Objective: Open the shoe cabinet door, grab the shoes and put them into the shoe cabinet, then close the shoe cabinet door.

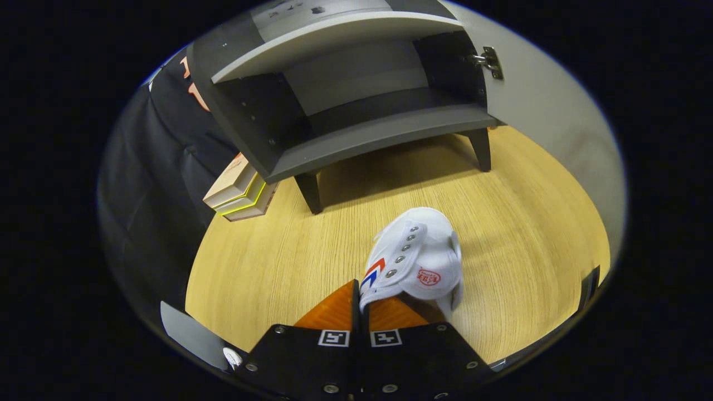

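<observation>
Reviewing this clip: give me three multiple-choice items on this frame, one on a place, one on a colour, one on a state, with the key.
1. Where is the shoe?
A. On the cabinet's lower shelf
B. At the gripper fingertips, above the wooden floor
C. On the stacked boxes

2. The shoe's main colour?
A. White
B. Black
C. Green

3. The shoe cabinet door is:
A. Shut
B. Missing
C. Open

Key: B, its edge is pinched between the closed fingers, short of the cabinet; A, white upper with small red and blue marks; C, the door is swung aside on its hinge, baring the shelves.
</observation>
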